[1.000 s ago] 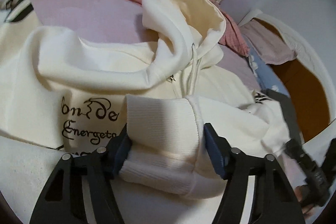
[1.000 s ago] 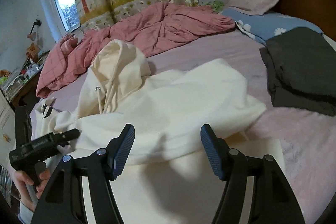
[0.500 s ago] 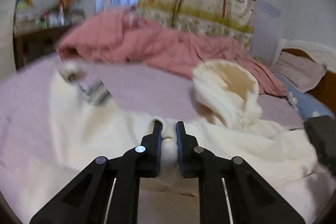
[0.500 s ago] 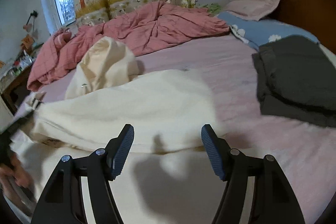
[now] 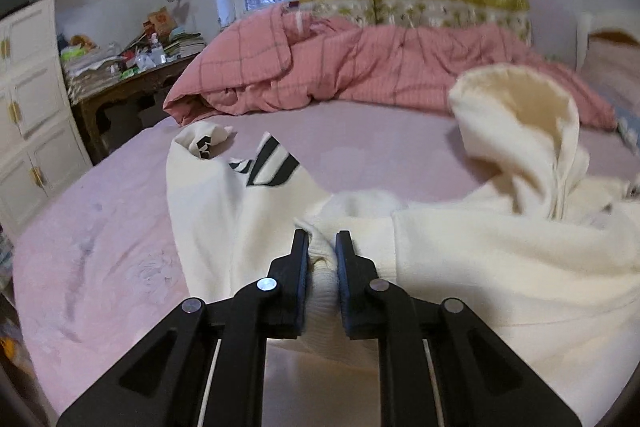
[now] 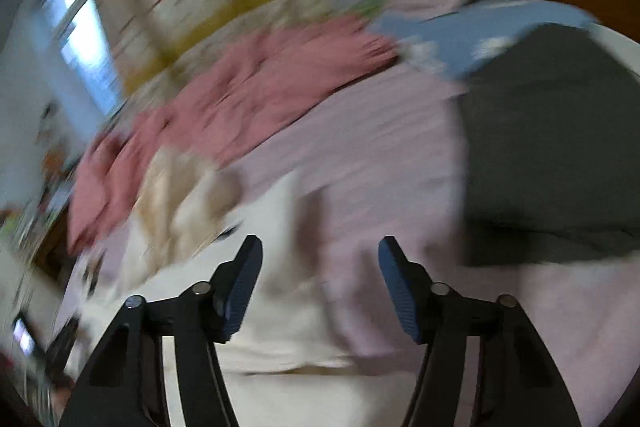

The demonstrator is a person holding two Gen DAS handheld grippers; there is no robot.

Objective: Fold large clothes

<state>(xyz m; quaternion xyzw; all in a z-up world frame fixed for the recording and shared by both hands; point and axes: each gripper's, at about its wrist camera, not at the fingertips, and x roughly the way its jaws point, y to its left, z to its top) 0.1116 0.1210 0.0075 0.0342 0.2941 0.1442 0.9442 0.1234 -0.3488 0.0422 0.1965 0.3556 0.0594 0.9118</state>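
The hoodie sprawls across the lower right of the left view, hood up at the right. Left gripper is pinched on its ribbed cuff: thick, floppy fleece, so grab cuffs and hems. Right gripper is closing, nothing between its jaws.

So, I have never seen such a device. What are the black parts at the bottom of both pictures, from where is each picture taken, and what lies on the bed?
There is no robot here. A person holds a two-finger tool in each hand, and a small camera on each tool looks forward along its fingers, so the black parts are the fingers themselves. In the left camera's picture the left gripper is shut on the ribbed cuff of a cream hoodie that lies on the pink bed sheet; behind it is a pink quilt. The right camera's picture is blurred. There the right gripper is closing with nothing pinched between its pads, and a dark grey garment lies on the sheet at the right.
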